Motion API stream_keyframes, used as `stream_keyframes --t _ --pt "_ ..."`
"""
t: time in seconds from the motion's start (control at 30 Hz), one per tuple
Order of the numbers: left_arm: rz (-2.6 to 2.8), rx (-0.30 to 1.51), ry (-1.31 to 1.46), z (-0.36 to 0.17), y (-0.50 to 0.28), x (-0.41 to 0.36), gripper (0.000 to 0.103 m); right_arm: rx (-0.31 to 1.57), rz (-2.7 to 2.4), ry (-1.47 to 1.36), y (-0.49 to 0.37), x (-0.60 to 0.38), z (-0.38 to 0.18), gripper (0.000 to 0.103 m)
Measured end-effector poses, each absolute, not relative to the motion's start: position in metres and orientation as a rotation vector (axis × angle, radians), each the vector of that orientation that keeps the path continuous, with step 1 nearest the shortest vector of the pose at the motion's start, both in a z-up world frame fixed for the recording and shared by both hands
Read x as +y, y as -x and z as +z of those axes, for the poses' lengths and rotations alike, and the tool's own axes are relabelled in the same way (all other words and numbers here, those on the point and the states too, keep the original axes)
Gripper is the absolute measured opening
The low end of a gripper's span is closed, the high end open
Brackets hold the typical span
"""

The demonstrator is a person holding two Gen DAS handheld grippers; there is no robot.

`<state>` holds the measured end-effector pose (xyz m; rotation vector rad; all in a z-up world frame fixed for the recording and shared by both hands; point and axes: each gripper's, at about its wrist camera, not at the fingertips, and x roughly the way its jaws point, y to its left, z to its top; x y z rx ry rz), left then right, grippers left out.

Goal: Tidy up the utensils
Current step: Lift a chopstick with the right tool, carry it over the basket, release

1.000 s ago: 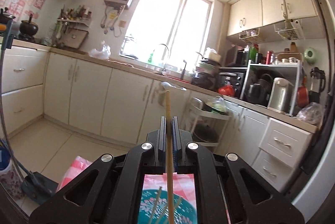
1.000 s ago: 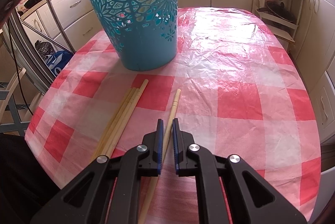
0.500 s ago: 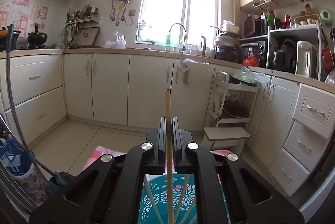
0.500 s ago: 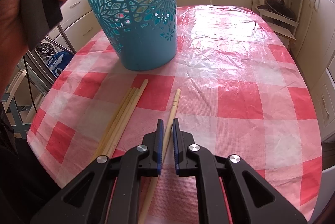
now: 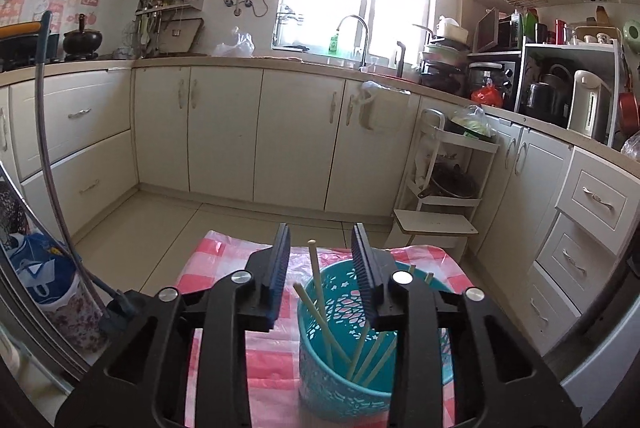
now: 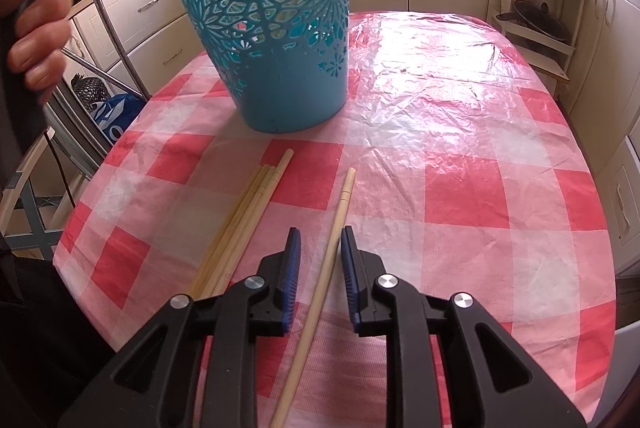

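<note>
In the left wrist view my left gripper hangs just above the teal cut-out basket, its jaws opening. A pale chopstick stands loose between them, its lower end down in the basket among several others. In the right wrist view my right gripper sits low over the red-checked tablecloth, jaws opening. A single chopstick lies between the pads with a gap on both sides. A bundle of chopsticks lies to its left, in front of the basket.
A person's hand holds the left gripper's handle at the upper left of the right wrist view. A metal chair frame stands by the table's left edge. Kitchen cabinets and a white trolley lie beyond the table.
The left gripper sank toward the basket and opened, letting the chopstick drop in. The right gripper's jaws parted from the single chopstick on the table.
</note>
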<state>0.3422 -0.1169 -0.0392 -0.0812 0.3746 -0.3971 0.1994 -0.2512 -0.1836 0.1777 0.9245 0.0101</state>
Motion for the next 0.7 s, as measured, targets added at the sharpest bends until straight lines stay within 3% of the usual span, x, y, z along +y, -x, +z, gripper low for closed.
stream_keyframes --t 0.17,0.3,0.47,0.7 --pt "-0.372 0.384 0.144 -0.037 -0.322 -0.083 0.054 0.936 0.004 -0.195 -0.194 -0.254 -0.183 0.021" --pt "-0.335 0.417 0.23 -0.041 -0.309 -0.052 0.068 0.935 -0.032 -0.113 -0.192 -0.245 -0.183 0.015" --pt "-0.312 0.439 0.246 -0.044 -0.31 -0.035 0.07 0.935 -0.048 -0.167 -0.189 -0.256 -0.184 0.006" --pt "-0.285 0.447 0.265 -0.045 -0.314 -0.018 0.072 0.891 -0.06 -0.359 -0.17 -0.281 -0.175 0.006"
